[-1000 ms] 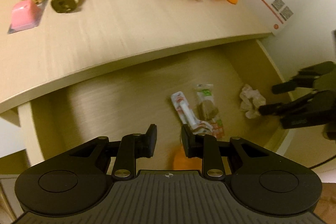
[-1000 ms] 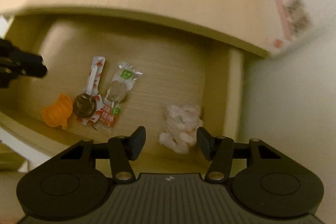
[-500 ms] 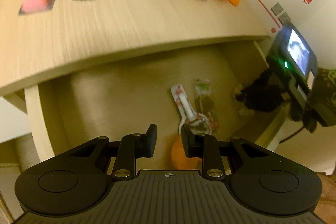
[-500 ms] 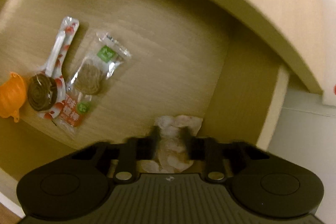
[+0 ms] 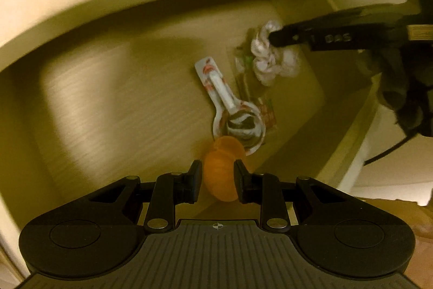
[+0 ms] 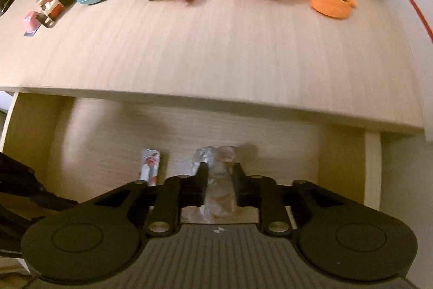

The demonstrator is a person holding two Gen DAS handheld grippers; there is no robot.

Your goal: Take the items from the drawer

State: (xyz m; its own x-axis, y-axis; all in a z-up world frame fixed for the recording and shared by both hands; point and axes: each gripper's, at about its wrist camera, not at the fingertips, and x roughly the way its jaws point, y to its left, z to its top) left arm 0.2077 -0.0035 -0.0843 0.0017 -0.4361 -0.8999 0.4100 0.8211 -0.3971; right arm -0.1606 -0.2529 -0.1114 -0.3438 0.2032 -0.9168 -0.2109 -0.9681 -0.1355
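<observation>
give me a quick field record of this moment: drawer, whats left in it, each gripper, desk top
drawer: open
in drawer: orange toy, spoon packet, snack packet
left gripper: jaws either side of the orange toy, not closed on it
right gripper: clamped on clear wrapper, jaws easing open
desk top: row of toys at the back

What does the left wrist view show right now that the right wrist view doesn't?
Only the left wrist view: the orange toy between the open left gripper fingers, and the spoon packet's bowl end. Only the right: the toys on the desktop. Both: the drawer, the spoon packet, and the right gripper, jaws opening, around the clear crumpled bag.
</observation>
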